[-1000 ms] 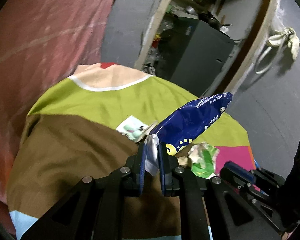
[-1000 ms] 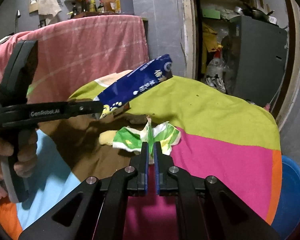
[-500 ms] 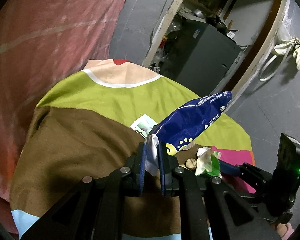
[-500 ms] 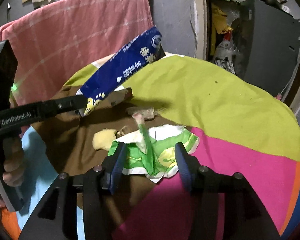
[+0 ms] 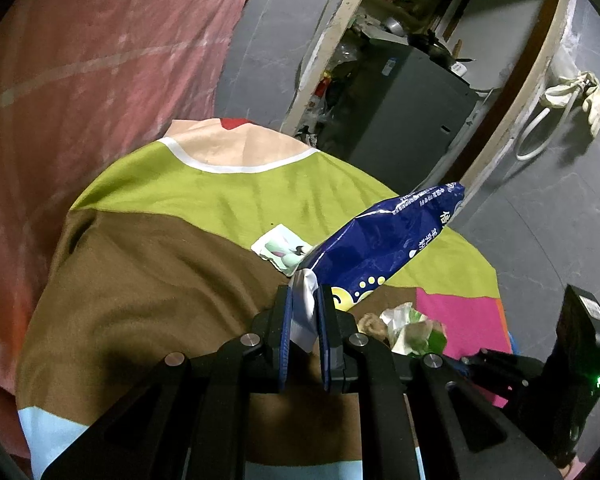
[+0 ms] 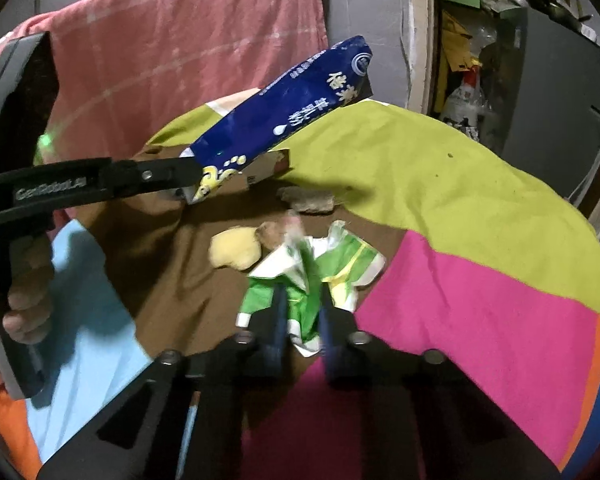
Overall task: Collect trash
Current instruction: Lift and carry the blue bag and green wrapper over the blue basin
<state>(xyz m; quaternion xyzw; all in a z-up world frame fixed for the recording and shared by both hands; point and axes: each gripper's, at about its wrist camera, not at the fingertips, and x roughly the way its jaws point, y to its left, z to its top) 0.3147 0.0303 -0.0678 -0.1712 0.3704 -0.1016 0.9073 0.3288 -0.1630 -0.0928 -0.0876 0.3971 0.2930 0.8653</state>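
left gripper (image 5: 304, 300): clamped on the silver lip of the blue bag (image 5: 384, 240); bag sticks up and away over the table, clear of the cloth.
right gripper (image 6: 300, 304): jaws have just been closing, now pinched on the green wrapper (image 6: 312, 268), which lies crumpled on the brown patch of the tablecloth (image 6: 440, 168).
other trash: yellow scrap (image 6: 236, 250) just beside the wrapper; brown lump (image 6: 310, 200) further back; small white packet (image 5: 282, 248) under the bag's mouth end.
risk 1: right pinch looks to catch only a fold of thin film. On lift it could slip or tear.
risk 2: yellow scrap touches the wrapper edge; a lift may drag it off its spot.
risk 3: bag held by one edge only. If its mouth sags shut, the wrapper drop misses.
risk 4: loose tablecloth. A low pinch could snag fabric.
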